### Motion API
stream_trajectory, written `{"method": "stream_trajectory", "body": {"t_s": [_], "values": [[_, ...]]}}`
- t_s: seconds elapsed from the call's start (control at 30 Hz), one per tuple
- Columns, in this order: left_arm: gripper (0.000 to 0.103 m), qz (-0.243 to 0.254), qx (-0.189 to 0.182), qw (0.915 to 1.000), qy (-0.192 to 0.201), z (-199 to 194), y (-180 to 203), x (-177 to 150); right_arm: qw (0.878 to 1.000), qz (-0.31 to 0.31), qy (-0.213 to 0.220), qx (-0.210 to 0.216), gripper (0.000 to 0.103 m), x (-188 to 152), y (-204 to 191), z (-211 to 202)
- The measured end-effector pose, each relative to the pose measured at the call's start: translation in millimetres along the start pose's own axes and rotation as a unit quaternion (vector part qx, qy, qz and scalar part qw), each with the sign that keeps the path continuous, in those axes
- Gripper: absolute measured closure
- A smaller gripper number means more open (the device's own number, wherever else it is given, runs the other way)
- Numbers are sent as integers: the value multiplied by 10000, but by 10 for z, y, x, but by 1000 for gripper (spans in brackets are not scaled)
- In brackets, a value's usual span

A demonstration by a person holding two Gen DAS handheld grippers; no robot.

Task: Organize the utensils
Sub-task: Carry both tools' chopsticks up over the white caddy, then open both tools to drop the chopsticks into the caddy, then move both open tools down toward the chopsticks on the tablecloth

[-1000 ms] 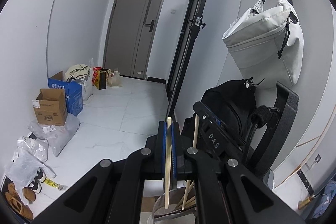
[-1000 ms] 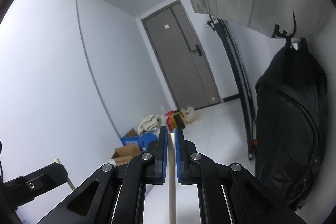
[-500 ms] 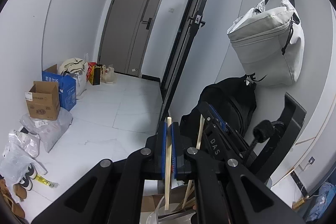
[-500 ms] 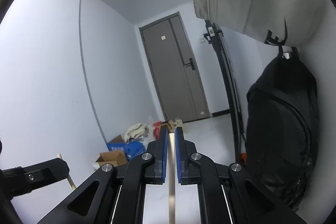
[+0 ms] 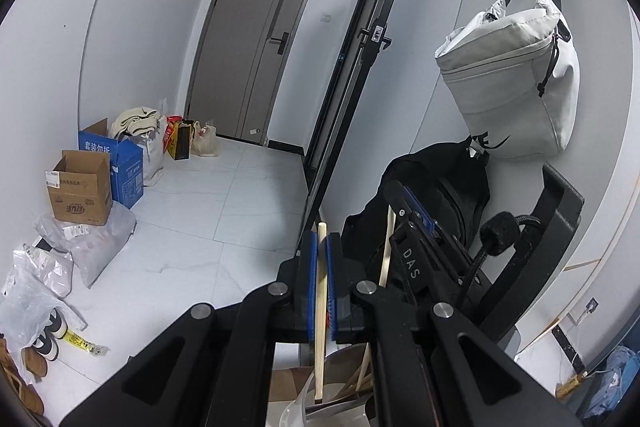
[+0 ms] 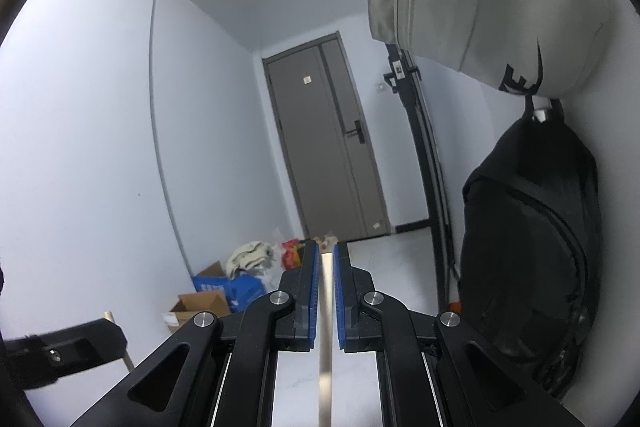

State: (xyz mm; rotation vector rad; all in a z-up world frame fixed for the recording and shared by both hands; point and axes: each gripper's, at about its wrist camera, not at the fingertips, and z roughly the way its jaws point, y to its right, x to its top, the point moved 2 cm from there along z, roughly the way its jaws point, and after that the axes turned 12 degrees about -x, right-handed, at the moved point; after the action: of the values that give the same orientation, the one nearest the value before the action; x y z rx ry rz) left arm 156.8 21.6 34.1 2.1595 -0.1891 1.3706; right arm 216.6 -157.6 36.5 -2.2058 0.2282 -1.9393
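Note:
My left gripper point(image 5: 321, 247) is shut on a pale wooden chopstick point(image 5: 320, 307) that runs down between its blue pads; the lower end hangs over a shiny metal holder point(image 5: 340, 401) at the bottom edge, which holds several wooden sticks. My right gripper point(image 6: 327, 259) is shut on another chopstick point(image 6: 325, 347), held upright. In the left wrist view the right gripper point(image 5: 394, 205) stands just to the right with its chopstick point(image 5: 386, 247) pointing down toward the holder. The left gripper point(image 6: 68, 343) shows at the lower left of the right wrist view.
A grey door point(image 5: 256, 43) closes the hallway's far end. Cardboard boxes point(image 5: 80, 187), bags and shoes lie along the left wall. A grey bag point(image 5: 512, 83) and black backpack point(image 5: 448, 187) hang on the right wall. A black door frame point(image 5: 352, 75) stands mid-right.
Both grippers have tilted upward a little, so the room has slid down in both views. Each still grips its chopstick above the holder.

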Motion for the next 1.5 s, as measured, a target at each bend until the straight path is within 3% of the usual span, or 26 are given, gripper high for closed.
{"method": "stream_trajectory", "body": {"t_s": [0.47, 0.7, 0.87, 0.93, 1.0, 1.03, 1.07, 1.17, 1.27, 1.33, 1.5], "values": [[102, 24, -107, 9998, -138, 16, 40, -66, 9984, -258, -143, 474, 97, 3, 212, -398], [102, 150, -363, 9984, -404, 36, 144, -148, 9951, -95, -672, 712, 97, -100, 425, -551], [100, 211, -923, 9903, -1017, 132, 226, -217, 9862, 53, -1258, 1075, 97, -191, 537, -560], [99, 237, -941, 9888, -1138, 140, 247, -226, 9834, 120, -1457, 1071, 87, -184, 599, -546], [94, 160, -860, 9892, -1173, 116, 228, -218, 9804, 340, -1610, 1082, 51, -159, 699, -564], [84, 80, -775, 9899, -1185, 87, 211, -214, 9794, 420, -1650, 1086, 45, -141, 739, -585], [74, -6, -739, 9906, -1153, 42, 192, -214, 9783, 496, -1684, 1101, 44, -117, 784, -619], [62, -173, -534, 9940, -934, -109, 166, -220, 9791, 494, -1663, 1064, 40, -34, 895, -774], [57, -283, -114, 9957, -871, -268, 151, -267, 9795, 510, -1642, 1046, 25, 1, 968, -926], [54, -318, 214, 9955, -866, -351, 151, -300, 9789, 445, -1684, 1068, 23, 24, 992, -1036], [44, -301, 603, 9947, -775, -586, 268, -432, 9778, 310, -1723, 1154, 10, 12, 969, -1315]]}}
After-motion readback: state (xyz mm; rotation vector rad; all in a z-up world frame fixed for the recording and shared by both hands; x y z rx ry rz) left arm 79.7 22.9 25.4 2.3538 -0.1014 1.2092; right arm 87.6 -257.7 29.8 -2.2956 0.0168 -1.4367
